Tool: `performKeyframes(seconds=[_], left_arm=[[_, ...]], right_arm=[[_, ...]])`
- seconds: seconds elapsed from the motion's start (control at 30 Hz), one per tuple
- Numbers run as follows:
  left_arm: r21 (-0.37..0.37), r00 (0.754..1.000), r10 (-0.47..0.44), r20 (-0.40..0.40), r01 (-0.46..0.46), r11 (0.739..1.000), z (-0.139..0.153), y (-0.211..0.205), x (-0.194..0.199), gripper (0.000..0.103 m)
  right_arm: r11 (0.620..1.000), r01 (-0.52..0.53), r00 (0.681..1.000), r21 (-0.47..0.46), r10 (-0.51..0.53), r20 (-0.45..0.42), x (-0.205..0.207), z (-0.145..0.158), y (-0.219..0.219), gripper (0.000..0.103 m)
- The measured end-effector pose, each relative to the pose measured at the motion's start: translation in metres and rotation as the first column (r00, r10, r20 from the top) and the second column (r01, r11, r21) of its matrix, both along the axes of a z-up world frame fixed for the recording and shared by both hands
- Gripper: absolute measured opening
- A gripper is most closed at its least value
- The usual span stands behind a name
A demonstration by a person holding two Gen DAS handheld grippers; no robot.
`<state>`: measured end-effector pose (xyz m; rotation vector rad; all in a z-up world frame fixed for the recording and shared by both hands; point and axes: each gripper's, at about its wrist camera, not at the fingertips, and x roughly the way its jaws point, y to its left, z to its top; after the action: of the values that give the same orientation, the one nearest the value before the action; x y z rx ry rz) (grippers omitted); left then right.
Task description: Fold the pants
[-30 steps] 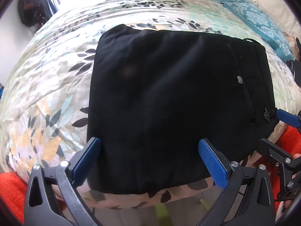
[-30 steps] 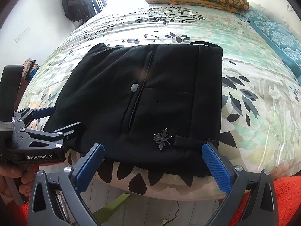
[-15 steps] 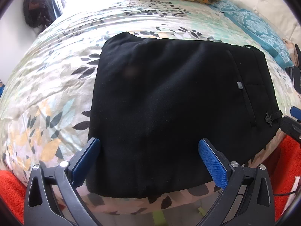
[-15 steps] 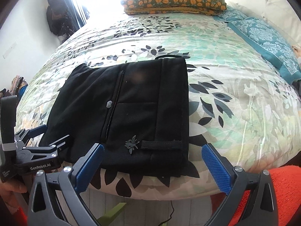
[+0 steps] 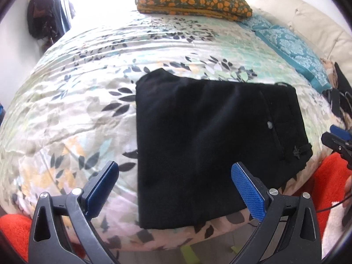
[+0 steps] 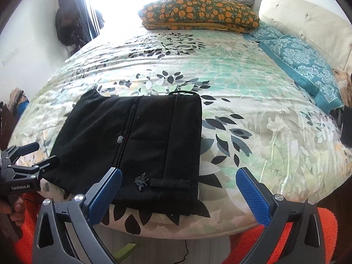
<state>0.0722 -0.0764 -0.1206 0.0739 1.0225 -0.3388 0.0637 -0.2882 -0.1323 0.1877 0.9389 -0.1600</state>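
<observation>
We hold both blue-padded tongs, left (image 5: 175, 187) and right (image 6: 178, 192), wide open and empty over folded black trousers (image 6: 140, 145) on the leaf-print bed (image 6: 253, 110); folding looks finished, leaving only to draw clear.

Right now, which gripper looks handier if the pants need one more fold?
Probably the left gripper: its open fingers point at the near edge of the folded pants. The right gripper, also open, sits past the waistband end, half over the bedspread.
</observation>
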Motion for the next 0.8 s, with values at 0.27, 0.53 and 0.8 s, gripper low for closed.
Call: performKeyframes(seconds=[0.27,0.53,0.8], left_arm=[[-0.117,0.971,-0.090,-0.220,0.065,0.991,-0.051,0.019,0.046,0.101],[-0.211,0.939,-0.125,-0.321,0.058,0.976,-0.068,0.022,0.057,0.082],[-0.258,0.957,-0.129,-0.258,0.061,0.964,-0.031,0.020,0.047,0.020]], right_arm=[[0.872,-0.019,0.990,0.489,0.083,-0.110,0.049,-0.083,-0.063,0.103],[0.782,-0.055,0.970,0.620,0.189,-0.152,0.060,-0.112,-0.055,0.064],[0.810,-0.174,0.972,0.561,0.233,-0.036,0.051,-0.081,-0.036,0.039]])
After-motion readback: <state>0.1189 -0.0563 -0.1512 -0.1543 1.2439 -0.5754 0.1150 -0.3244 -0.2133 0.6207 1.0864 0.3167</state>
